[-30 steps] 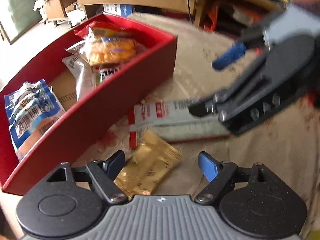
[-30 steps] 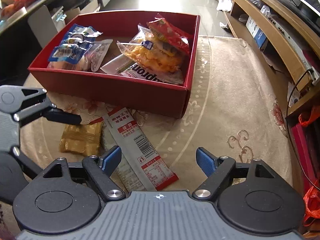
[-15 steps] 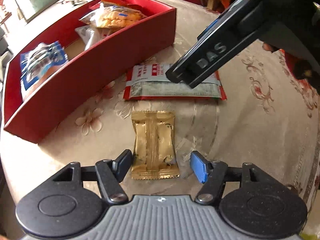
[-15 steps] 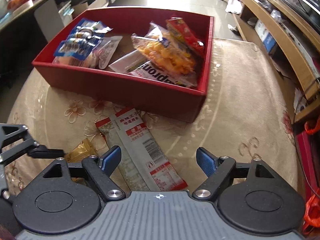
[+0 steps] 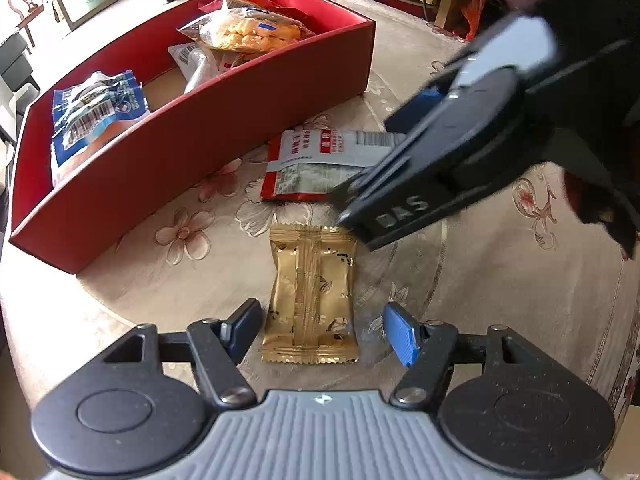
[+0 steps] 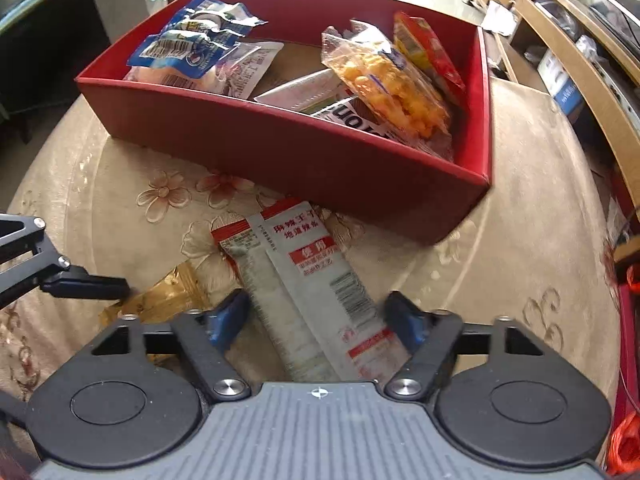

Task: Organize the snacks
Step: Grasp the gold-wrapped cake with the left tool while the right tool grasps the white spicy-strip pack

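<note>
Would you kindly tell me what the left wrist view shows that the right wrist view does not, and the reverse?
Only the left wrist view shows the whole gold packet between the open left gripper.

Only the right wrist view shows the red snack bag in the box and the right gripper open astride the long grey-and-red packet.

Both show the red box and the floral tablecloth.

Glossy gold foil packet (image 5: 310, 292) on matt patterned cloth (image 5: 500, 280), beside matt red cardboard box (image 5: 200, 148)
</note>
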### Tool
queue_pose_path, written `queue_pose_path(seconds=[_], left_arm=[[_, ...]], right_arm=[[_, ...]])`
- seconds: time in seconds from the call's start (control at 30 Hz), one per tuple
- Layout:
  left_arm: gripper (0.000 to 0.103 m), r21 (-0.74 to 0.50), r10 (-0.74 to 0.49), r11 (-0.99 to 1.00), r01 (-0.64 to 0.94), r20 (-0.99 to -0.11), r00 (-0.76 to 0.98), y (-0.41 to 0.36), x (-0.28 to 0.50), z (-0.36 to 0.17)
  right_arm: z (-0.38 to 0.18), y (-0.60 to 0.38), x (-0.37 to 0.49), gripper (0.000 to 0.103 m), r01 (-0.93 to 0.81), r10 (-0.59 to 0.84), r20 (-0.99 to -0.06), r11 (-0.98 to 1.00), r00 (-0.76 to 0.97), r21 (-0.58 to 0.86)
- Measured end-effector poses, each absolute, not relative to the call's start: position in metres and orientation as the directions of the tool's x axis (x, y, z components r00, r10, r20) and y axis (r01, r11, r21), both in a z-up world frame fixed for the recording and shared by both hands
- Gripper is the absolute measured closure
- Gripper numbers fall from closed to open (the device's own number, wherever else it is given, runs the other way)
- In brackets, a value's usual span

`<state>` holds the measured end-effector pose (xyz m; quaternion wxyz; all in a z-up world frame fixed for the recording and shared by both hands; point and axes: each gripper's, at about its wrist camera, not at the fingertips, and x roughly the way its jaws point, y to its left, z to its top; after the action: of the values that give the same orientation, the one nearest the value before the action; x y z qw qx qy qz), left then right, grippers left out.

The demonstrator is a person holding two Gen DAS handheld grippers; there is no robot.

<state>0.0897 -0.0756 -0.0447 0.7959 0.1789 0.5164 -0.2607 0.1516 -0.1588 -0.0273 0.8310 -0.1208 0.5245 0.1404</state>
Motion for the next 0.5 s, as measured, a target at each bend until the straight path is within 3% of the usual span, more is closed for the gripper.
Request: queue_pose_path(seconds=[0.2, 0.43, 0.5], left_arm=[[0.048, 0.000, -0.234, 0.802, 0.598, -0.920, 0.315, -0.075, 0.070, -0.044], [0.046, -0.065, -0.257, 0.848, 0.526, -0.919, 0.301, -0.067, 0.066, -0.038], [0.039, -0.101, -0.254, 0.894, 0.436, -0.916, 0.311, -0.063, 0.076, -0.038]], right_arm=[[-0.023, -0.165, 0.117, 0.042, -0.314, 0.063, -0.921, 0.947, 0.385, -0.067], [-0.016, -0.183, 0.077, 0.040, -0.270, 0.046, -0.936, 0.961, 0.349, -0.054], [-0.015, -0.183, 0.076, 0.037, -0.266, 0.044, -0.936, 0.963, 0.350, -0.054]])
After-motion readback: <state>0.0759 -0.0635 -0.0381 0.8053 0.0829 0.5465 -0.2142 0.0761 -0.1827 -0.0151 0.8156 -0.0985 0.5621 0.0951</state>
